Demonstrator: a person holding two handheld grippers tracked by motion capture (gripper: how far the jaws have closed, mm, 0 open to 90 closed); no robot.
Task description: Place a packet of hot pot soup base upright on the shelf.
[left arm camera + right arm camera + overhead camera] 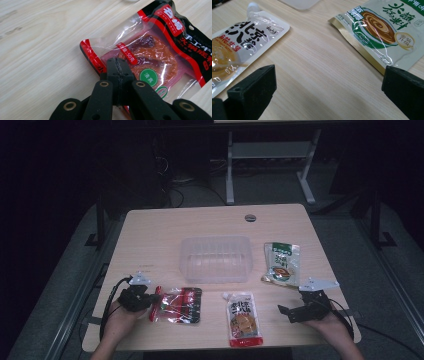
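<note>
**A:** Your left gripper [117,66] — how do its jaws stand?

**B:** Pressed together. In the left gripper view your two black jaws meet along one seam, and their tips lie over the near edge of the red sauce packet [160,50]. Whether that edge is pinched between them or merely lies under them cannot be told from here. In the high view your left gripper [150,300] sits at the packet's left end, touching it.

**A:** And where does the packet lie?

**B:** Flat on the wooden table [150,235], near your front-left edge, in front of the clear plastic tub [215,260] and apart from it. The red sauce packet [177,305] has a clear window showing a reddish block inside.

**A:** Your right gripper?

**B:** Jaws wide apart — in the right gripper view they rise at the two lower corners with bare tabletop between them. Your right gripper [290,312] is at the front-right of the table, holding nothing. The white spouted pouch [239,47] lies to its left, and the green-and-white sachet [384,32] lies ahead on its right, its gold edge just beside the right-hand jaw.

**A:** How are those two placed on the table?

**B:** The white spouted pouch [244,317] lies at front centre; the green-and-white sachet [281,263] lies just right of the tub.
</note>
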